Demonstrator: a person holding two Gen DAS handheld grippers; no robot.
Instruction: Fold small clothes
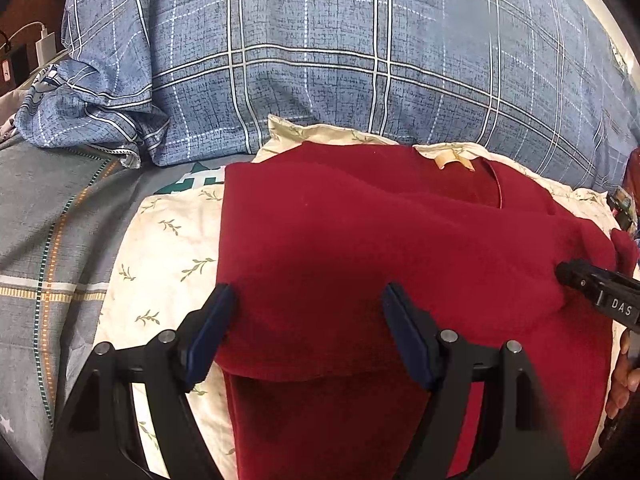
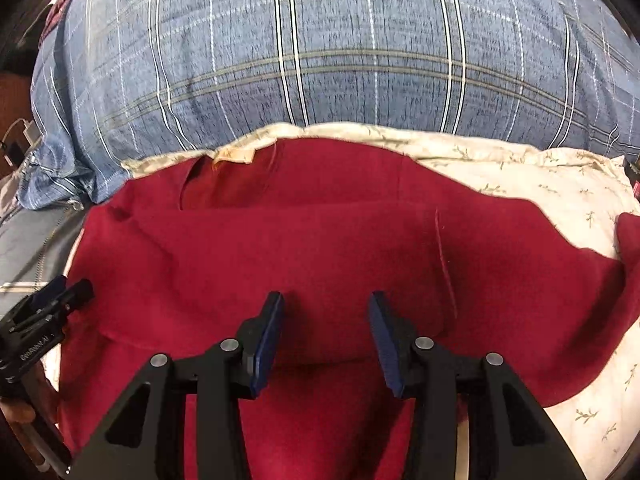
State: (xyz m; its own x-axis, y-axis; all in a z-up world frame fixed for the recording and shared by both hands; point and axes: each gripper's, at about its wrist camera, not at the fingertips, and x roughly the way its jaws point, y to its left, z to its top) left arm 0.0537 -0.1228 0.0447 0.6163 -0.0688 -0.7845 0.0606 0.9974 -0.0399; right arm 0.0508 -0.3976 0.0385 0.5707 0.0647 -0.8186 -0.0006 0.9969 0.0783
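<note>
A bed fills both views, its blue plaid duvet (image 1: 320,60) heaped at the far side and a grey checked sheet (image 1: 48,240) running off to the left. On it lies a cream leaf-print cloth (image 1: 168,248), and spread flat on that cloth is the task's thing, a dark red garment (image 1: 360,248) — a knit top, it seems, with its neckline and a tan label (image 1: 452,162) at the far end. So its long axis runs from the near edge away toward the duvet, collar pointing away from the person; one red flap, probably a sleeve, strays off to the right (image 2: 628,248). The left side already looks turned in, giving a straight edge, and a layer lies doubled across the near part, so I judge the folding to be midway. The left gripper (image 1: 308,332) stands wide over the near left of the garment, jaws well apart with cloth beneath them but nothing pinched. The right gripper (image 2: 326,332) sits about half open above the near middle, pads (image 2: 268,340) clear of any fold — it holds nothing that I can see. The next move probably calls for both to nip the cloth edge and carry it over evenly, lifting only the intended layer so the straight side stays true.
</note>
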